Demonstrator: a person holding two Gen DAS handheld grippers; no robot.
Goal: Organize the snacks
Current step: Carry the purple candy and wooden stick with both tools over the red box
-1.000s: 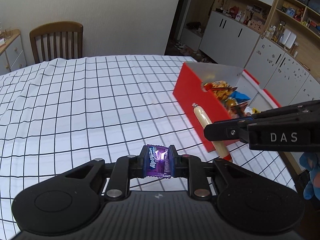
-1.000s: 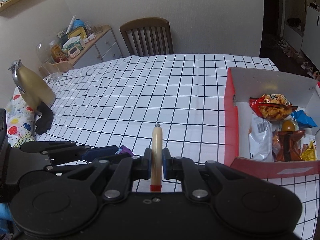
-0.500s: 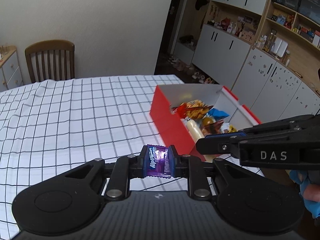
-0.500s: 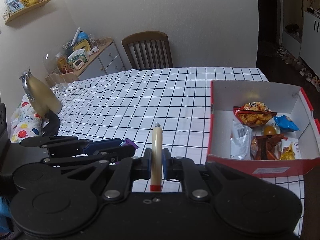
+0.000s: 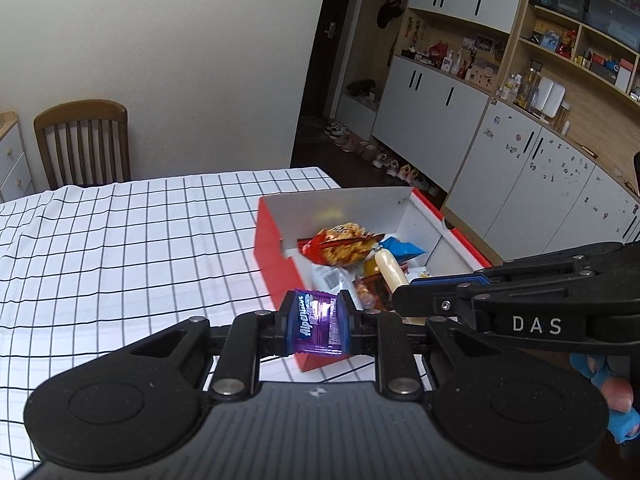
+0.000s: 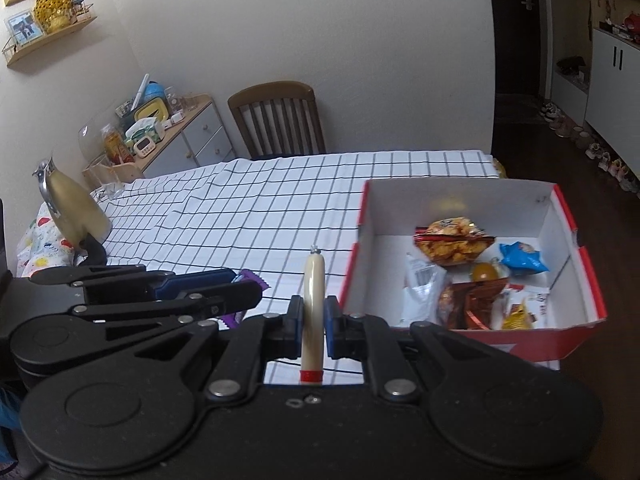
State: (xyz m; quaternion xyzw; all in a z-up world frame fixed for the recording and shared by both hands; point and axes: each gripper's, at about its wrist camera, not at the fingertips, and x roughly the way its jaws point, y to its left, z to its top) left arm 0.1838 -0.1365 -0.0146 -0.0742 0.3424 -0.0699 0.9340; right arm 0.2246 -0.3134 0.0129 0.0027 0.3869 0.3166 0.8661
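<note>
Carrying two snacks toward red box: left gripper pinching purple candy, right gripper clamping sausage stick. Am aiming past near wall before loosening, clearing chip bag.

1. A table covered by a white tablecloth with a black grid.
2. A red cardboard box with a white inside sits on the cloth near the table's right edge.
3. A gold kettle stands at the far left.

Probably a home dining room: checked tablecloth, wooden chair, shoes by the doorway.
</note>
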